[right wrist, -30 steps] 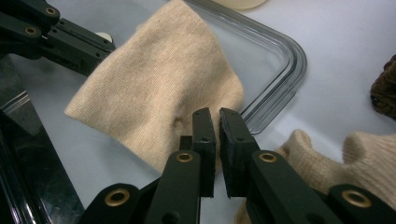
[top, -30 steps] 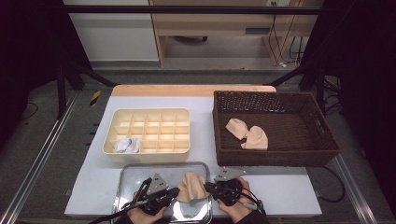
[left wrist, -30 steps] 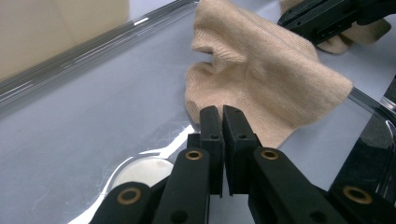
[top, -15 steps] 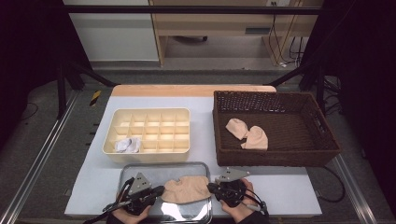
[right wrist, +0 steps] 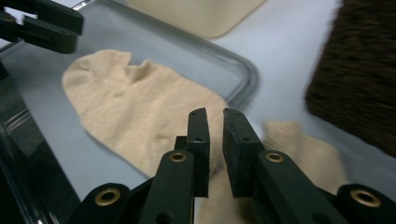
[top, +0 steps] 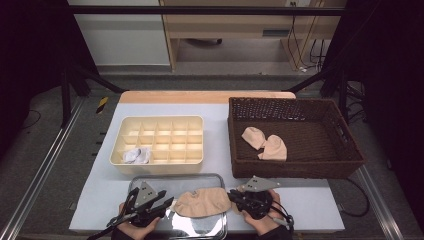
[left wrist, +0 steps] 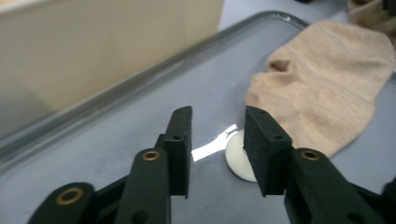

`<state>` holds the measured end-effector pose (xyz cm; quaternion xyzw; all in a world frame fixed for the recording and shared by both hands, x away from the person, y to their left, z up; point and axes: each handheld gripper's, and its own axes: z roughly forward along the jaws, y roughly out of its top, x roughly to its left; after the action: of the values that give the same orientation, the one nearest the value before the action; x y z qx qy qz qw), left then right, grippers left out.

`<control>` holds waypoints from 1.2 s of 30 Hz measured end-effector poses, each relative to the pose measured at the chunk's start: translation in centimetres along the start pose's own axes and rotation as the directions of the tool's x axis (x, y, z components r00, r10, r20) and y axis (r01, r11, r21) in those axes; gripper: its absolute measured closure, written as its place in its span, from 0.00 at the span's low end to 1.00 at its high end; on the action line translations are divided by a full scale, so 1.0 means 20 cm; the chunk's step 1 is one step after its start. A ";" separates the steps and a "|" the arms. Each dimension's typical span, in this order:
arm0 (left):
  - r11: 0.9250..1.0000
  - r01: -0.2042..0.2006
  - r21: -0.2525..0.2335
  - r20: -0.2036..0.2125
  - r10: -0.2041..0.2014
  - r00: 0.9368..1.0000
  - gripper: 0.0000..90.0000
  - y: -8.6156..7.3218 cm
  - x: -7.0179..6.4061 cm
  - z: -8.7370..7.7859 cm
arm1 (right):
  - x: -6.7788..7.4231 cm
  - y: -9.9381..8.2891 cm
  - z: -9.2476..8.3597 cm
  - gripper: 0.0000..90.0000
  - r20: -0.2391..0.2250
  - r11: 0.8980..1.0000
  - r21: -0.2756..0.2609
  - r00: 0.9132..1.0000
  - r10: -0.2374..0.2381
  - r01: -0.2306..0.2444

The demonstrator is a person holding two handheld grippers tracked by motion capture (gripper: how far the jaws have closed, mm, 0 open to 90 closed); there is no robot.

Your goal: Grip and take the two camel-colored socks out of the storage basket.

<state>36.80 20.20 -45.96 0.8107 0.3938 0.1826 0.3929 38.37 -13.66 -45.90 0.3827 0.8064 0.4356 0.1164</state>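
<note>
Beige sock (top: 202,202) lies spread flat across the metal tray (top: 150,182) at the near edge of the table (top: 310,200), its right end hanging over the tray's rim onto the table top. In the left gripper view the sock (left wrist: 322,88) rests to the right of the left claw (left wrist: 217,135), clear of both jaws; those jaws have just been opening and now stand apart with only the bare tray floor (left wrist: 140,121) and a bright round glint between them. In the high view the left claw (top: 167,204) sits just beside the sock's left edge, apart from the cloth.

The right claw (top: 236,199) is at the sock's right end. In the right gripper view its jaws (right wrist: 215,140) stand narrow, with a slim gap between them, and they have just been opening slightly; the sock (right wrist: 140,112) runs under and past them, but I cannot tell whether the pads are pressing on the cloth.

Behind the tray stands a cream divided organizer box (top: 160,127) with a small white bundle (top: 136,155) in a near-left compartment. To the right, a dark wicker basket (top: 345,150) holds two more beige socks (top: 265,143) lying against each other.
</note>
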 end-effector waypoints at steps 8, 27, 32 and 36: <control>1.000 0.021 -0.021 0.047 -0.020 0.999 0.57 -0.01 0.00 0.01 | -0.01 -0.01 -0.01 0.92 0.006 1.000 0.016 1.000 -0.002 0.002; 0.999 -0.018 0.044 0.085 0.014 0.996 0.94 -0.02 -0.10 0.11 | 0.03 -0.03 0.12 0.97 -0.014 0.994 0.103 0.999 -0.029 0.030; 0.998 -0.033 0.047 0.067 0.030 0.997 0.97 -0.01 -0.08 0.09 | 0.04 -0.02 0.12 0.97 -0.025 0.994 0.098 0.999 -0.035 0.038; 0.997 -0.070 0.044 0.016 0.069 0.997 0.97 -0.02 -0.07 0.02 | 0.08 0.01 0.11 0.97 -0.049 0.997 0.070 0.998 -0.041 0.045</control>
<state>36.12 19.05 -46.48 0.8339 0.3663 0.1812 0.3709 38.49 -11.02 -46.93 0.3588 0.8320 0.4128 0.0930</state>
